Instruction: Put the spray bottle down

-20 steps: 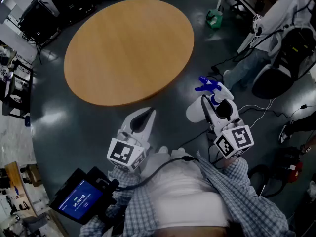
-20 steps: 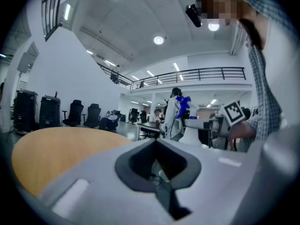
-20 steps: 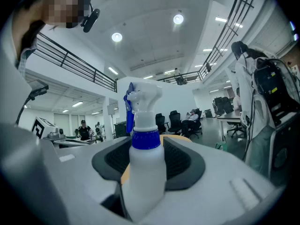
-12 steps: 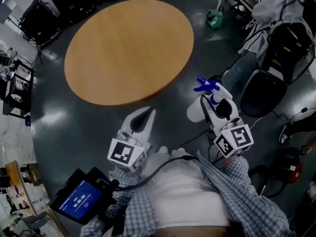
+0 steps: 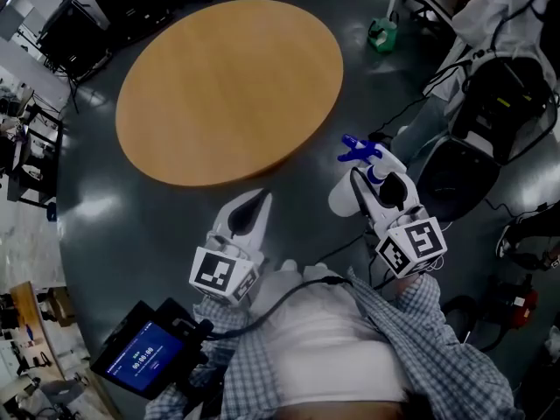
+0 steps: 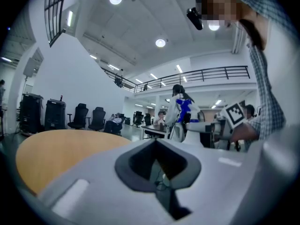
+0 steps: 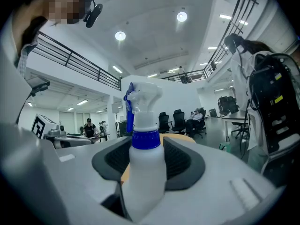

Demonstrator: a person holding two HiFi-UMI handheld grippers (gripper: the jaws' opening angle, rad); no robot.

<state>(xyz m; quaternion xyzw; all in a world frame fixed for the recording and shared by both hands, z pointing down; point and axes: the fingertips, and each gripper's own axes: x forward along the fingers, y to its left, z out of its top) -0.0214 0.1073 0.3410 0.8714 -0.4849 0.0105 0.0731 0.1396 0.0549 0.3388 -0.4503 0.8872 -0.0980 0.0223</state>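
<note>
A white spray bottle with a blue trigger and blue collar stands upright between the jaws of my right gripper, which is shut on it. In the right gripper view the bottle fills the middle, with the pads against its sides at my right gripper. It hangs over the dark floor, just off the near right edge of the round wooden table. My left gripper is shut and holds nothing, pointing at the table's near edge. In the left gripper view the left gripper shows the tabletop ahead on the left.
A black office chair and cables lie on the floor to the right. A person in a white jacket is at the upper right. Black equipment cases stand at the upper left. A device with a blue screen hangs at the lower left.
My right gripper and the bottle have drifted slightly left, toward the table. The left gripper has kept still. The person at the upper right has shifted.
</note>
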